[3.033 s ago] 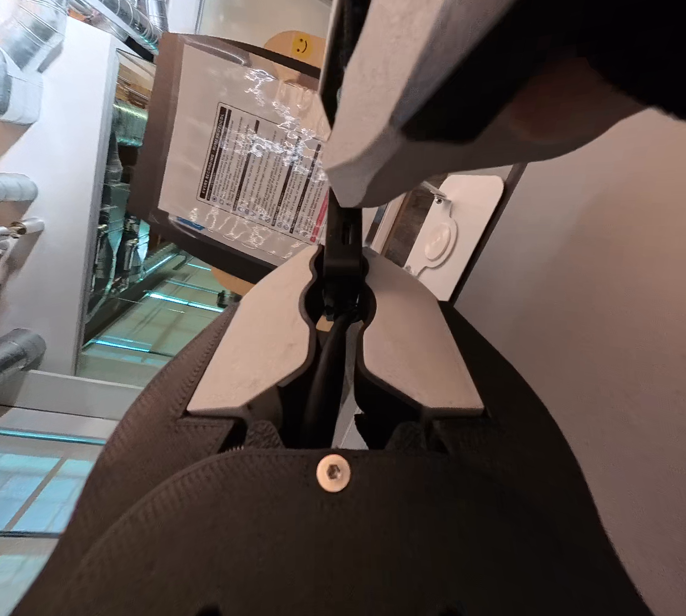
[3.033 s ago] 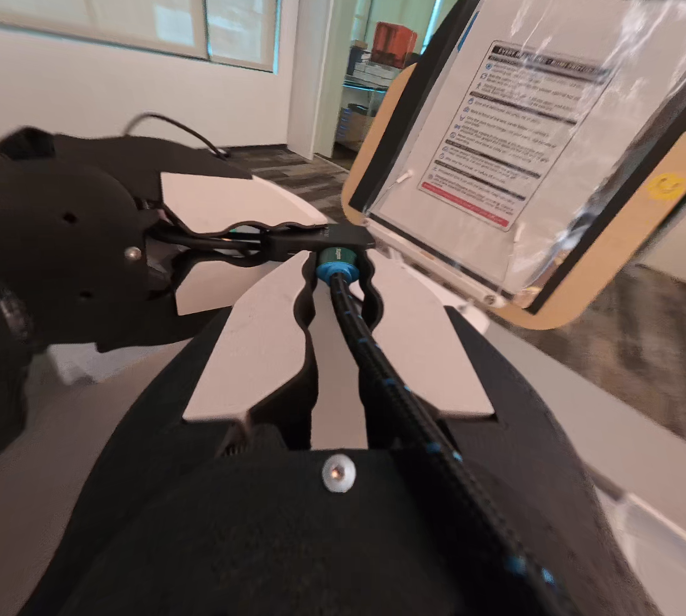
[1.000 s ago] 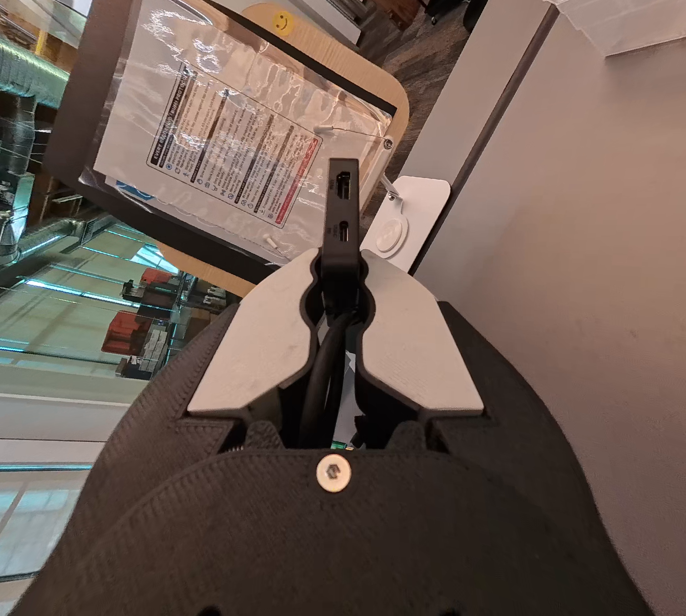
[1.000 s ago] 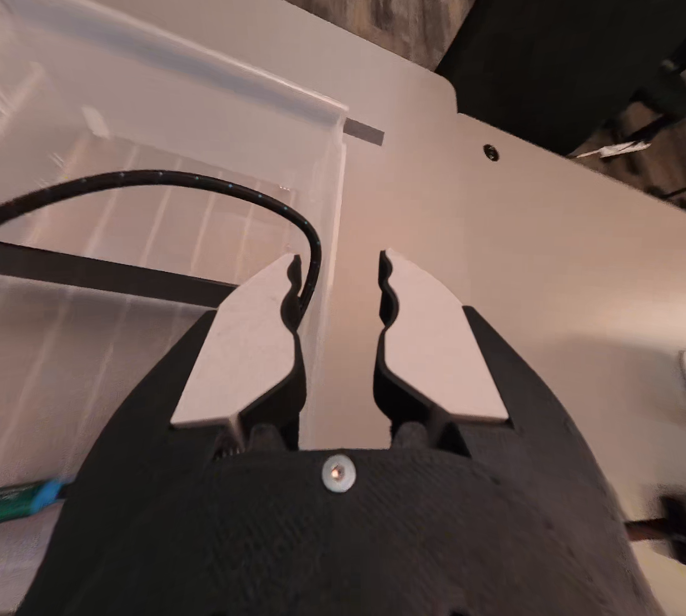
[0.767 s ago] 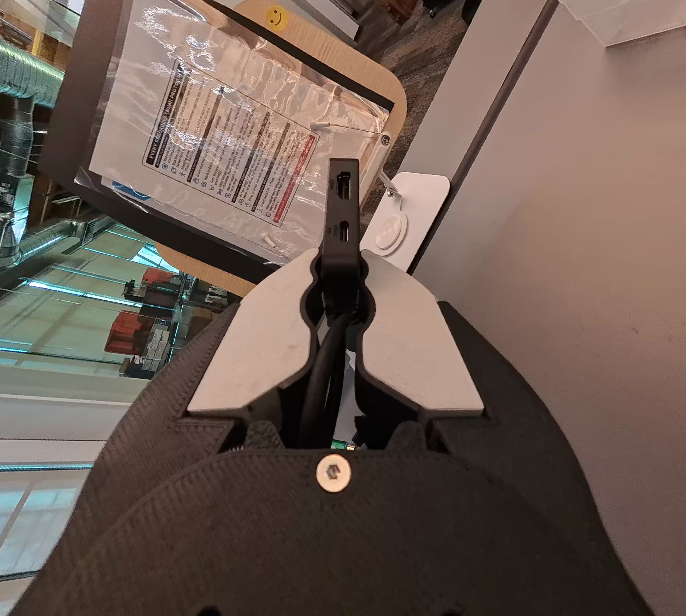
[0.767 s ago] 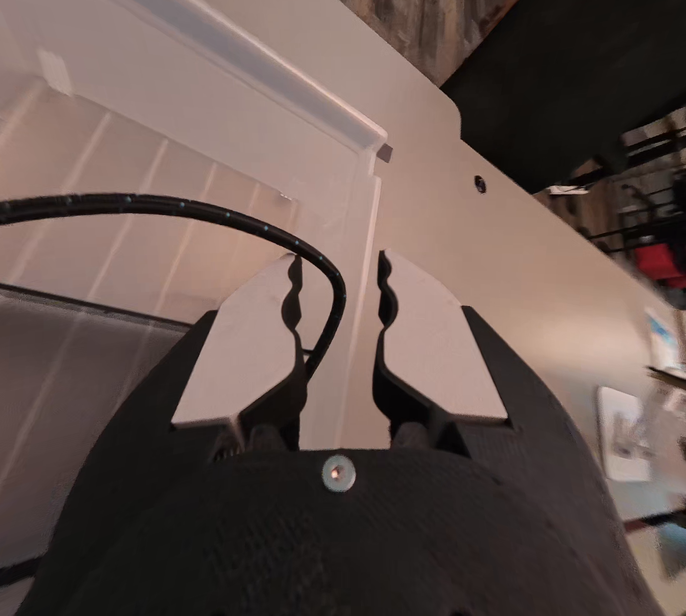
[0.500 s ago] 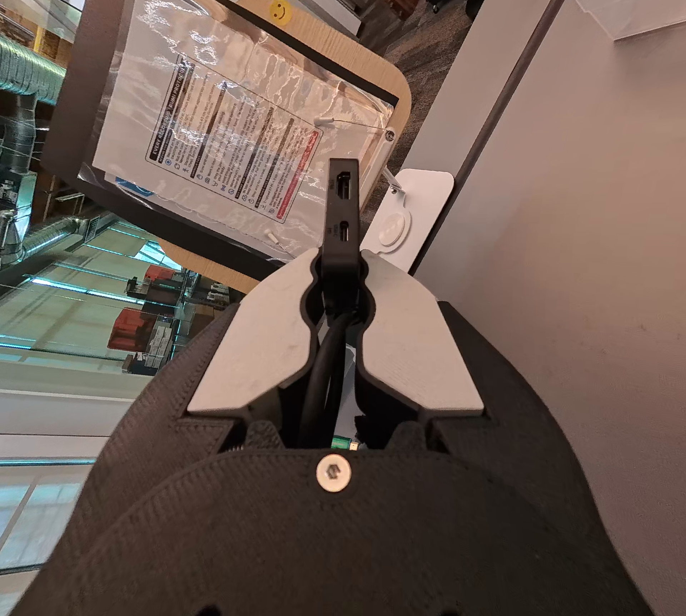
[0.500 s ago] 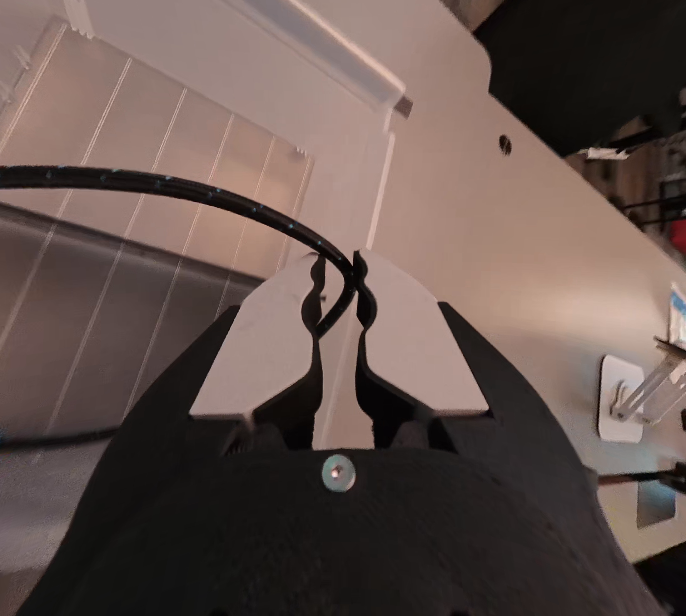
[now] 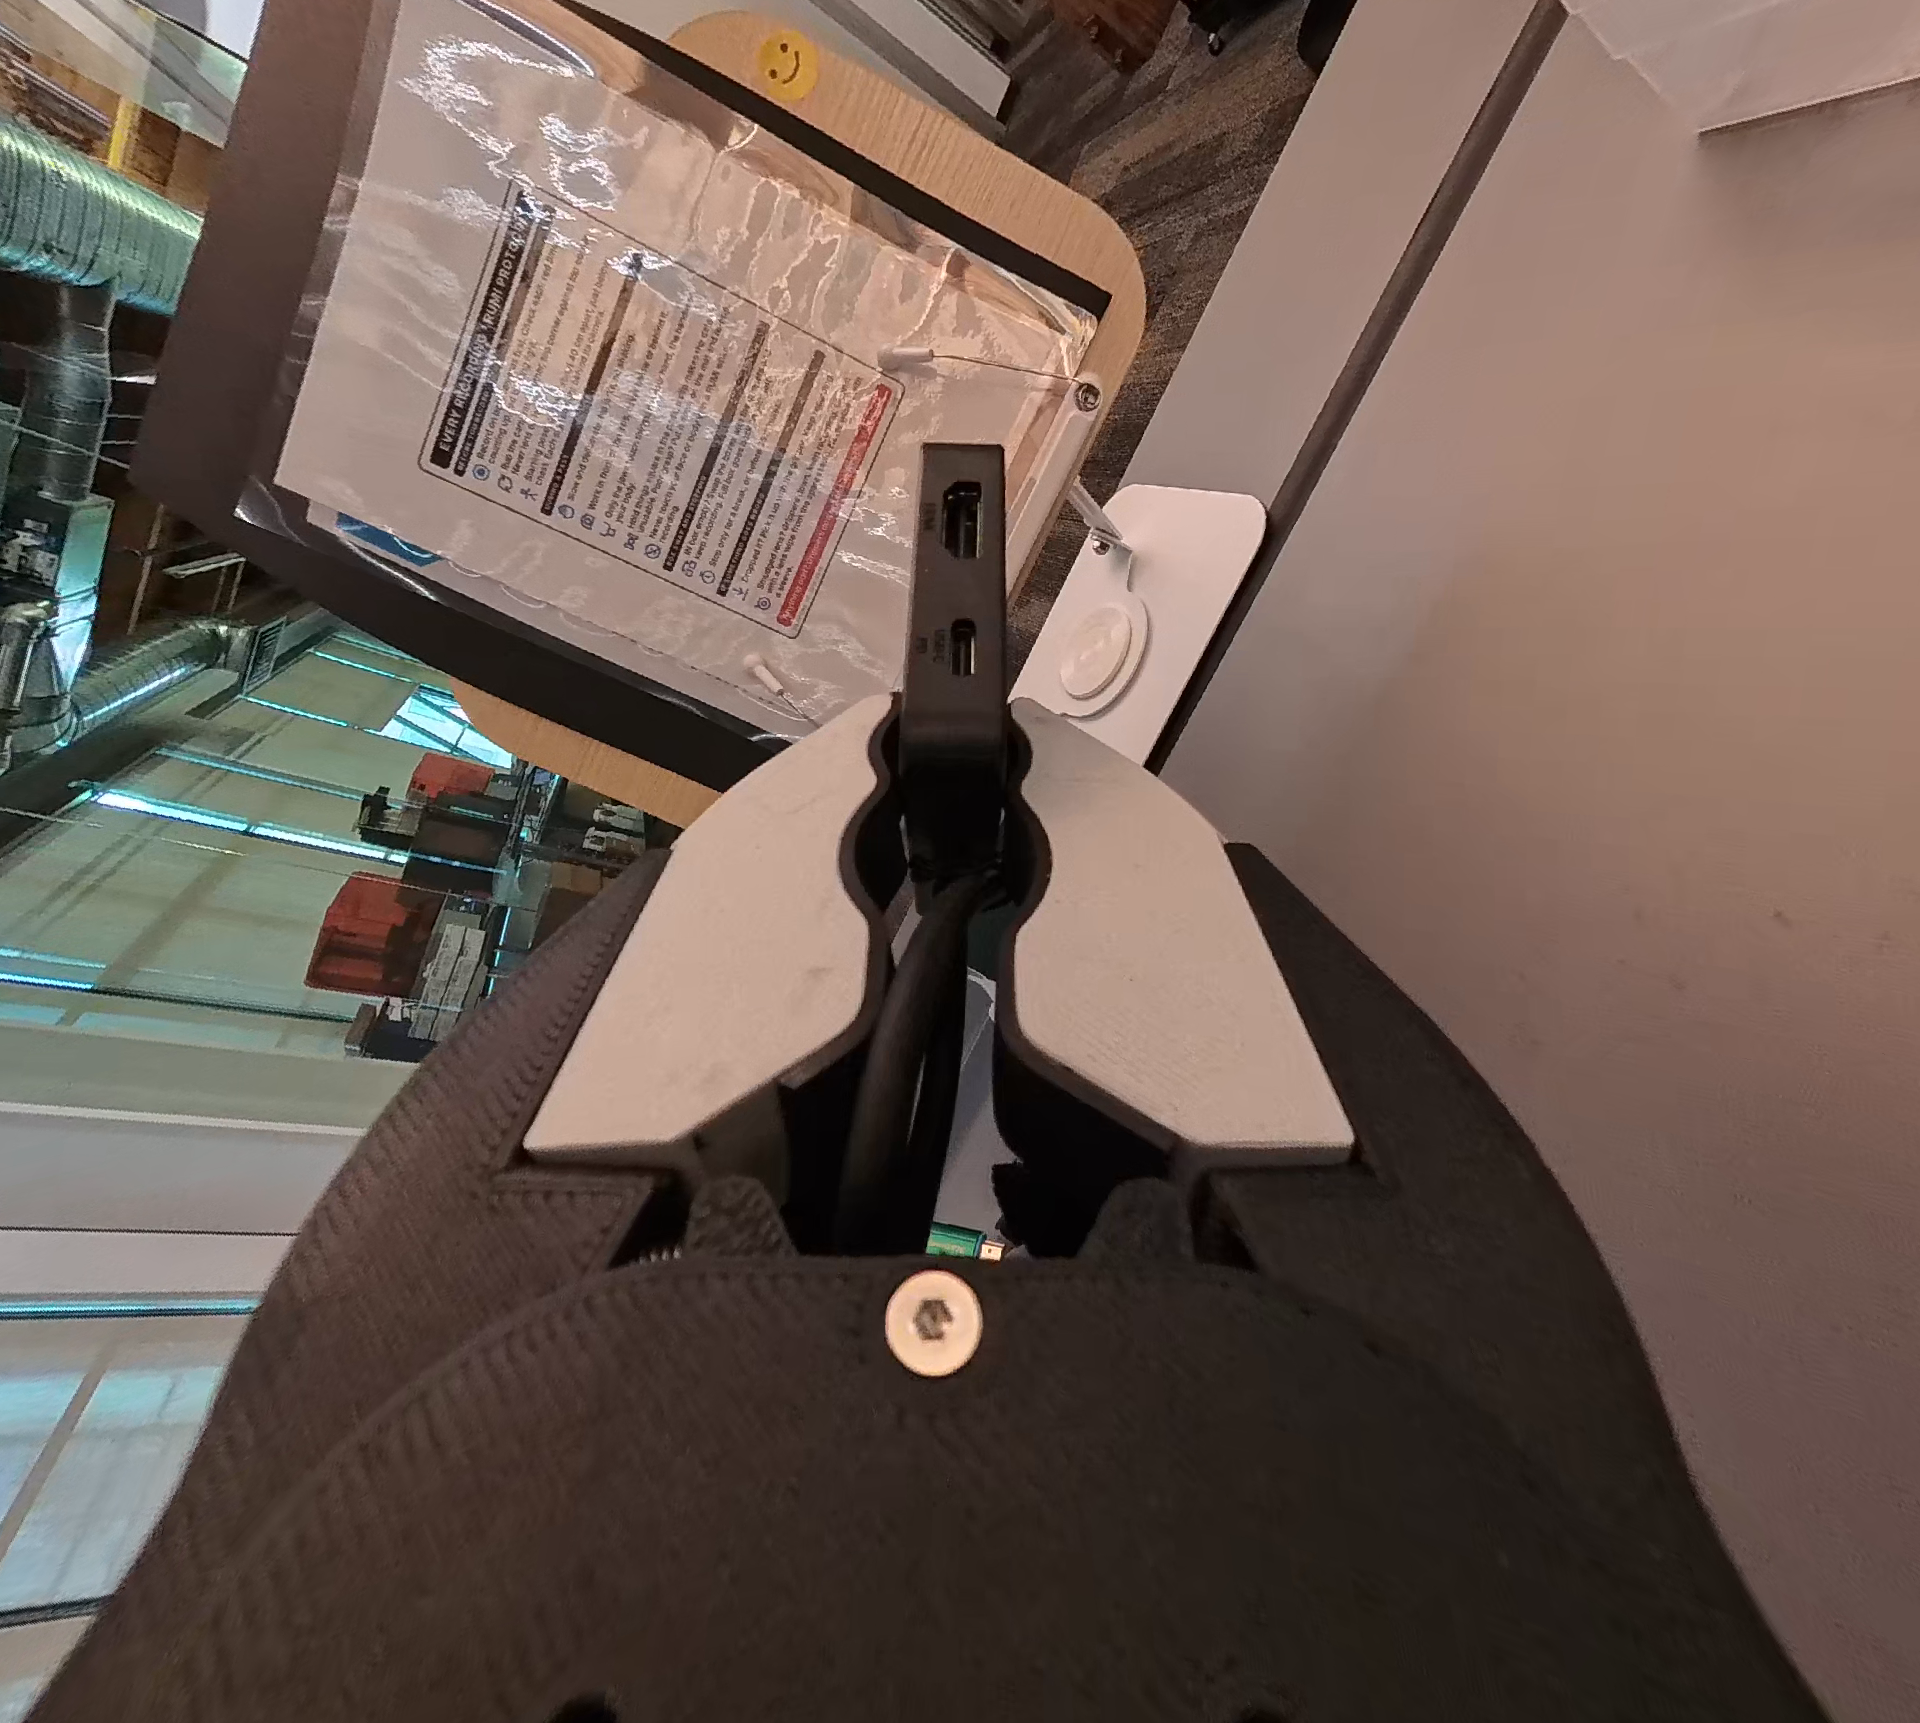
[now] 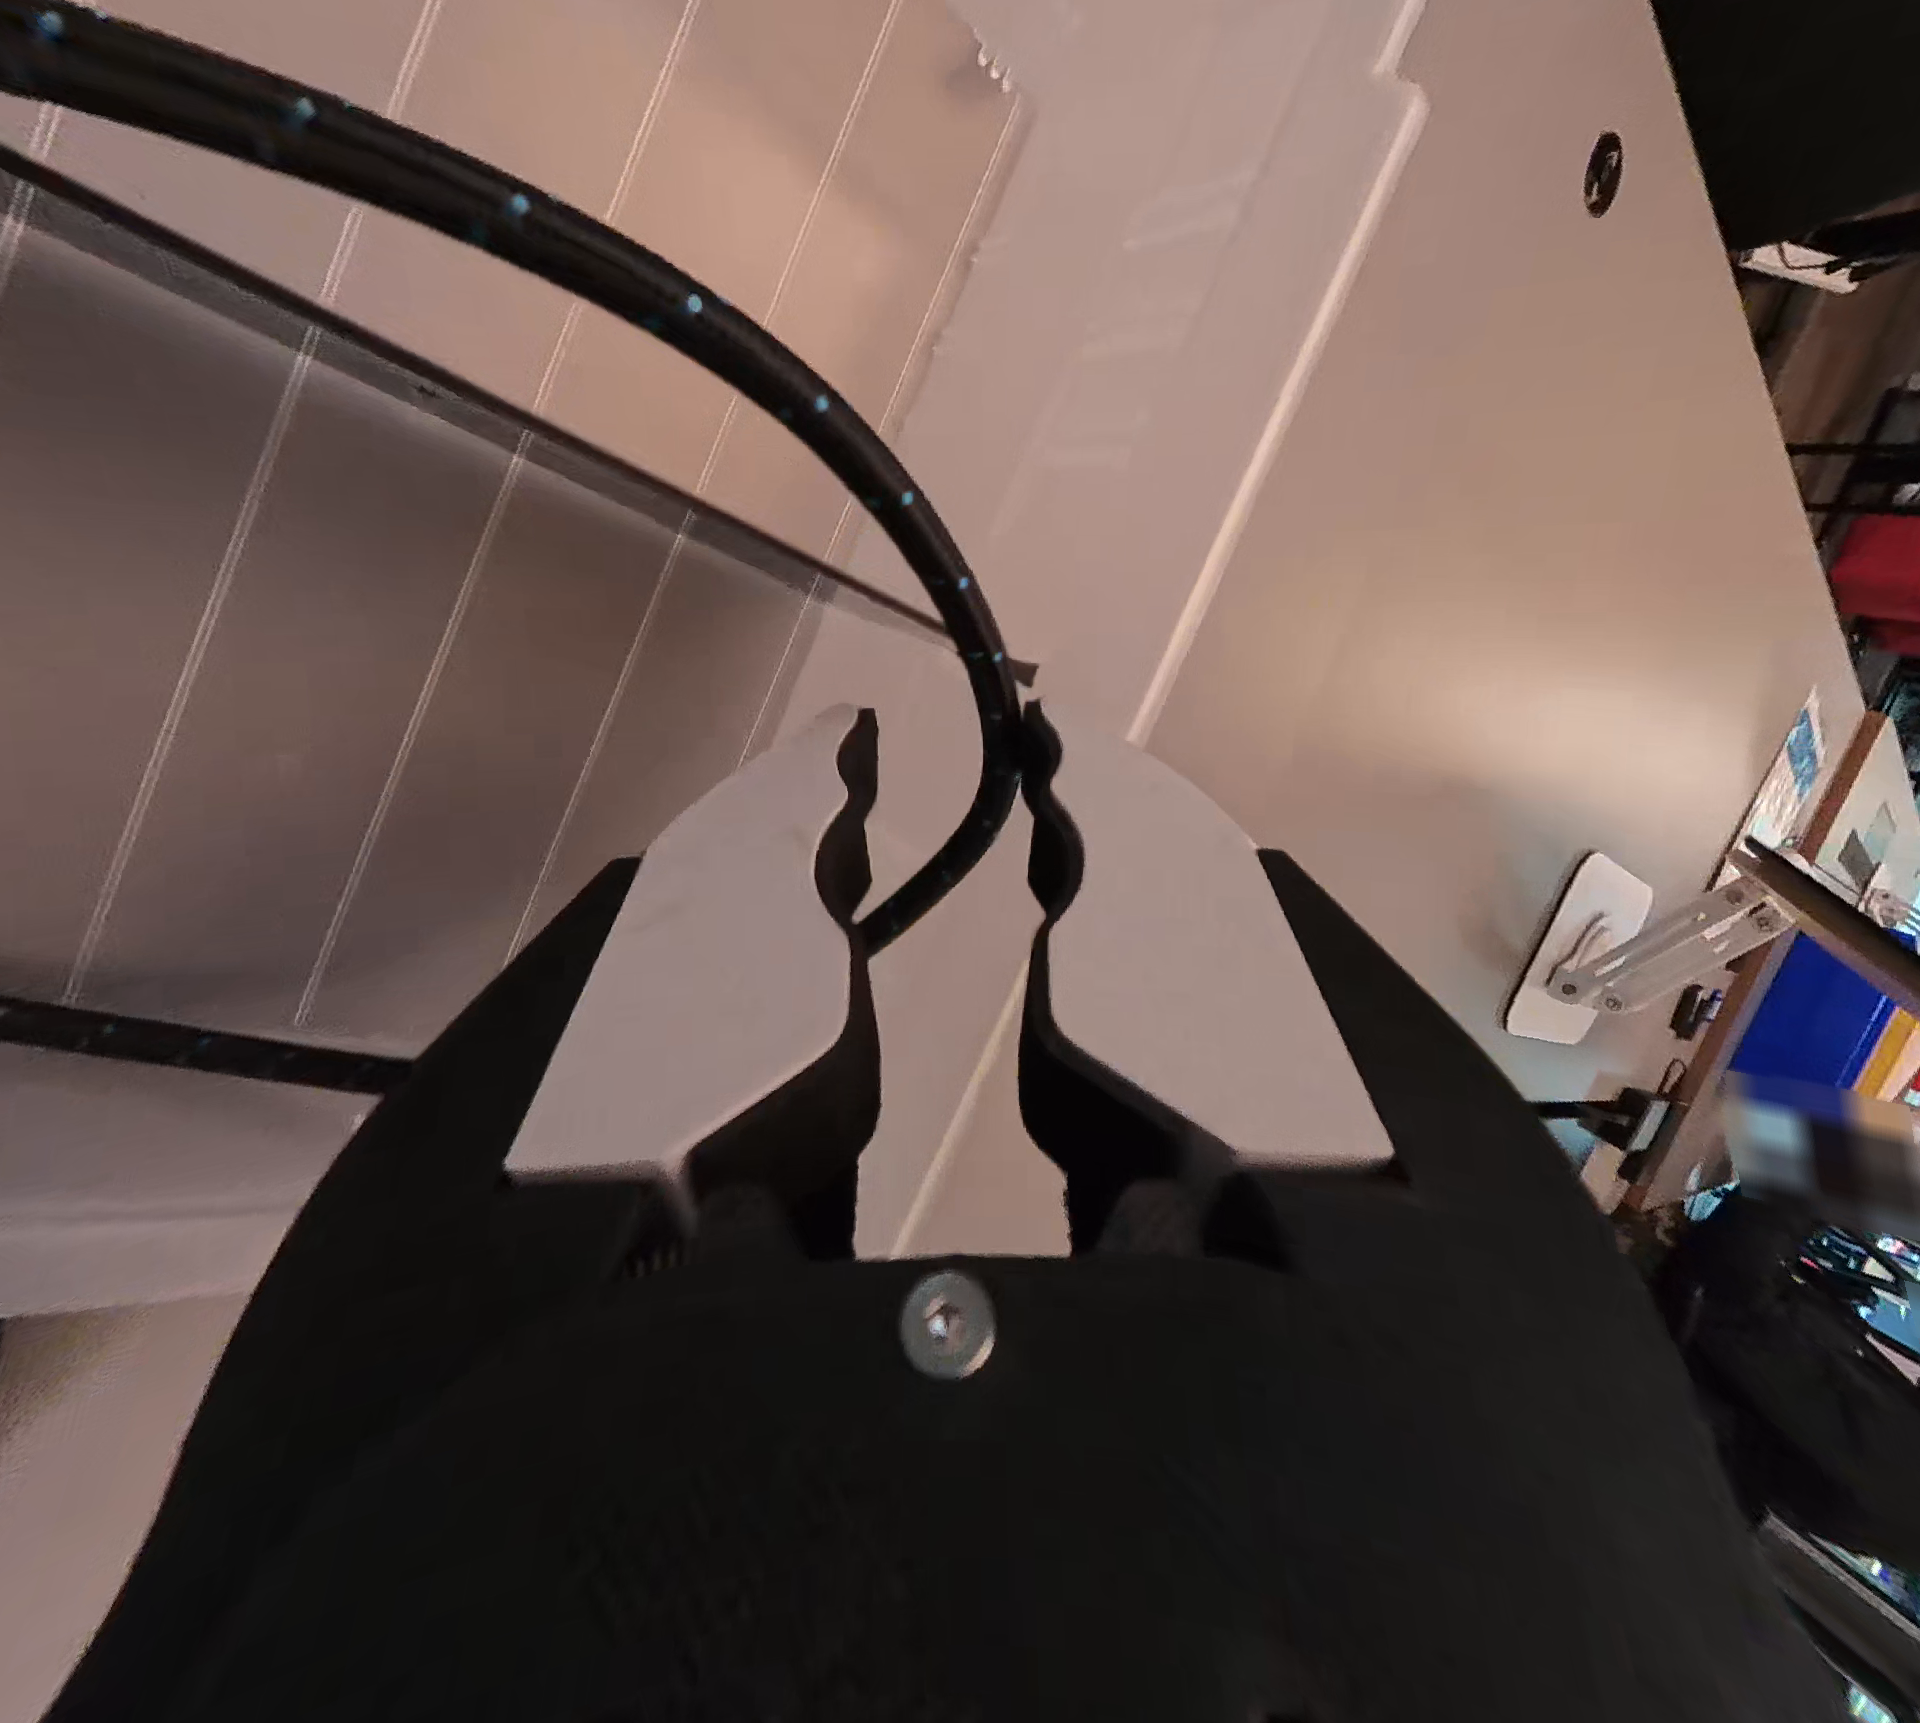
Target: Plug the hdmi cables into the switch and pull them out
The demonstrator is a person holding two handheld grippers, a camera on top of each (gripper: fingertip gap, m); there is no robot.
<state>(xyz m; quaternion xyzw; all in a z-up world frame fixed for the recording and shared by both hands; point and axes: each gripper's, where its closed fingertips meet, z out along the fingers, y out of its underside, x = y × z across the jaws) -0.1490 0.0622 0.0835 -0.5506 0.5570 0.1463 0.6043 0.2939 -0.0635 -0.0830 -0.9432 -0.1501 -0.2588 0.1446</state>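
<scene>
2 grippers are seen, each through its own wrist camera. The left gripper [image 9: 940,743] is clamped on the black switch [image 9: 961,577], which is held clear of the tabletop [image 9: 1662,738] with its narrow port face turned to the camera; both ports on that face are empty. Thin black leads run back from the switch between the jaws.

The right gripper [image 10: 951,743] has its jaws parted. A loop of braided black hdmi cable [image 10: 727,343] passes between them, touching only the right fingertip [image 10: 1081,769], above a clear plastic bin [image 10: 1039,115] near the tabletop's edge. The plug is not visible.

The likely risk is judged to be the round cable sliding out as the jaws close, since it is met mid-length and off-centre. A grip far from the plug would also leave the end swinging, so alignment with the port could be lost.
</scene>
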